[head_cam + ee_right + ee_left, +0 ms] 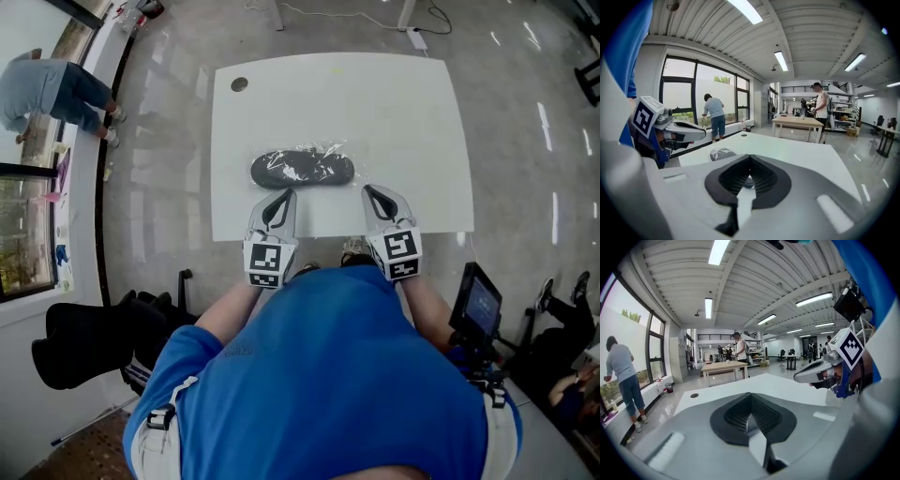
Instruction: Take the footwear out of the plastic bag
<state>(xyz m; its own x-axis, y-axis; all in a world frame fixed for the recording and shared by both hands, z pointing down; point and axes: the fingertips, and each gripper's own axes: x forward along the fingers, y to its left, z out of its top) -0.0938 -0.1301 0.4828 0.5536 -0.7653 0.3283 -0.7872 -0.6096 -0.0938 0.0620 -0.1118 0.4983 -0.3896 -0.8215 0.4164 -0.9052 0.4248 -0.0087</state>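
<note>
Open passage is offered over the table (403, 112), which is seen bare behind and on both sides of the bagged footwear (302, 169). Only that bag is found in the way, just ahead of the 2 closed tools, the left tool (284, 195) and the right tool (370, 191).

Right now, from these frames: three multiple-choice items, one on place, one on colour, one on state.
1. Where is the footwear in its plastic bag?
A. On the white table, just beyond both gripper tips
B. On the floor
C. Held in the left gripper

2. What colour is the footwear?
A. Red
B. Black
C. Yellow

3. What state are the left gripper and right gripper in?
A. Both open
B. Both shut, empty
C. Right shut on the bag

Answers:
1 A: the head view shows it lying on the tabletop ahead of the tips.
2 B: it shows dark through the clear plastic.
3 B: each gripper view shows the jaws together, holding nothing.
</note>
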